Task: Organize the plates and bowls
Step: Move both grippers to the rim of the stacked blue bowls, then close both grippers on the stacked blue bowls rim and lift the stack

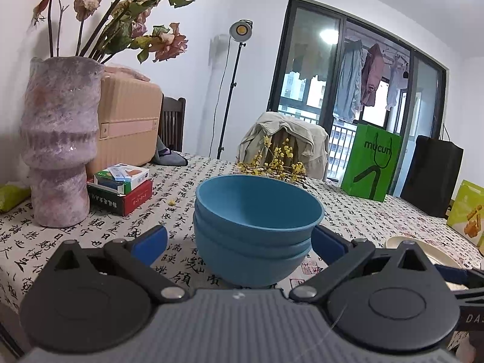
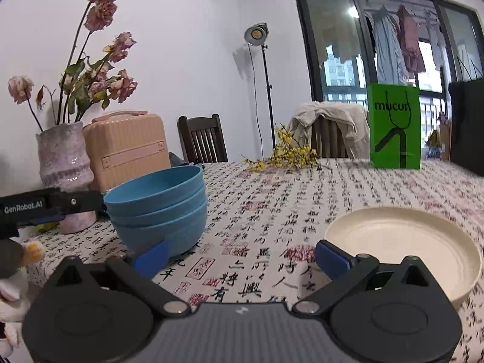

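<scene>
On the patterned tablecloth [image 2: 272,211], the three stacked blue bowls [image 1: 254,227] stand between the wide-apart jaws of the left gripper [image 1: 239,239], the cream plate [image 2: 402,242] lies at right near the right gripper [image 2: 242,257], also spread apart; both look light, stiff, probably slippery, so grasp the rim.

Three blue bowls [image 2: 160,208] sat one inside another, right side up, in a neat stack on the counter [image 2: 272,199]. A cream plate [image 2: 405,242] with a raised rim lay flat and empty to their right, well apart from them.
</scene>
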A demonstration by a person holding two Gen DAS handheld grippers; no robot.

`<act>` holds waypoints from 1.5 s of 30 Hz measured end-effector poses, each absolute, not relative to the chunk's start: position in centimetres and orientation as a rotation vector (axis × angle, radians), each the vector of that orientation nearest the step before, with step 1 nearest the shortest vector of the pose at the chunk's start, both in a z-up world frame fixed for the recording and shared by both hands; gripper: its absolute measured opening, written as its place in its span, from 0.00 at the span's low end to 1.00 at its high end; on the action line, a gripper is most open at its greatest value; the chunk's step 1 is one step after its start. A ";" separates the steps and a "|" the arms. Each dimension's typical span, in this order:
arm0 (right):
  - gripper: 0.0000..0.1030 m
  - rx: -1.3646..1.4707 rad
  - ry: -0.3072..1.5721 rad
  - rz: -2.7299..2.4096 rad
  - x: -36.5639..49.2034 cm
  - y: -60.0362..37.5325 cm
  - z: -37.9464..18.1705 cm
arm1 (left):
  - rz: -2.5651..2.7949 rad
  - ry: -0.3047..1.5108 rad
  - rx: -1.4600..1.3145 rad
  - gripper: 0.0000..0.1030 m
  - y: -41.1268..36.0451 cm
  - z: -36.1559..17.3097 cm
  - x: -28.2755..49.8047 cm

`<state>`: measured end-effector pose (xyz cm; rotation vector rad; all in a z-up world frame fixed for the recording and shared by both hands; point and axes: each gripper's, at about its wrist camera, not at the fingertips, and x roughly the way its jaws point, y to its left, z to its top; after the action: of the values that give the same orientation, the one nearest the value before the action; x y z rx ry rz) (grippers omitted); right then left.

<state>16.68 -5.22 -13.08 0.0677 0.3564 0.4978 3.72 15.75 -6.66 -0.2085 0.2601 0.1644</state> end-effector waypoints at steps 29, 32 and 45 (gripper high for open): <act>1.00 0.107 0.446 0.505 20.7 -3.8 -13.4 | 0.138 0.248 -0.305 1.00 20.6 -6.6 6.3; 1.00 0.082 0.454 0.505 22.2 -2.9 -13.0 | 0.134 0.245 -0.304 1.00 21.2 -6.5 7.0; 1.00 0.103 0.428 0.577 28.2 -0.8 -7.4 | 0.118 0.243 -0.300 1.00 23.5 -5.5 10.2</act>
<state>28.22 -0.77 -7.41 0.1031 0.4281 0.5771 10.19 23.49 -5.49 -0.2996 0.2426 0.1179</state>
